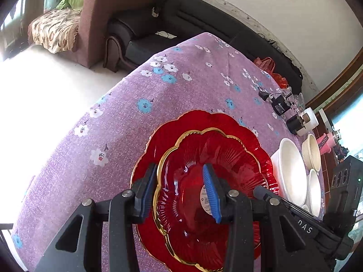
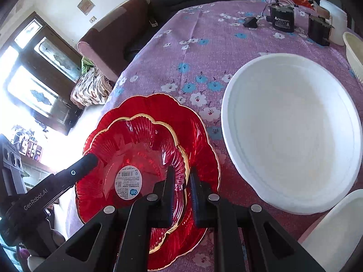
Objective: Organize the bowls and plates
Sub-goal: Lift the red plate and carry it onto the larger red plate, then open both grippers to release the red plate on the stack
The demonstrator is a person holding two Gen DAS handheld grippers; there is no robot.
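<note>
Nearby, white bowls [image 2: 290, 131] are sitting right of the stacked red plates [image 1: 204, 158] on the tabletop [image 1: 113, 124]. Right gripper [image 2: 182, 195] jaws are pinching the small plate [image 2: 136, 154] rim; left gripper [image 1: 179, 192] jaws are straddling its opposite rim, grip unclear. Chargers [image 1: 280, 105] are lying far right.

purple floral tablecloth [image 1: 136, 117]; black adapters [image 2: 282, 20] near the far edge (cables attached); dark sofa [image 1: 204, 20] beyond.

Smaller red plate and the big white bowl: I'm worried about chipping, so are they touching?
Apart. The right wrist view shows the larger red plate and purple cloth lying between the smaller red plate and the white bowl.
</note>
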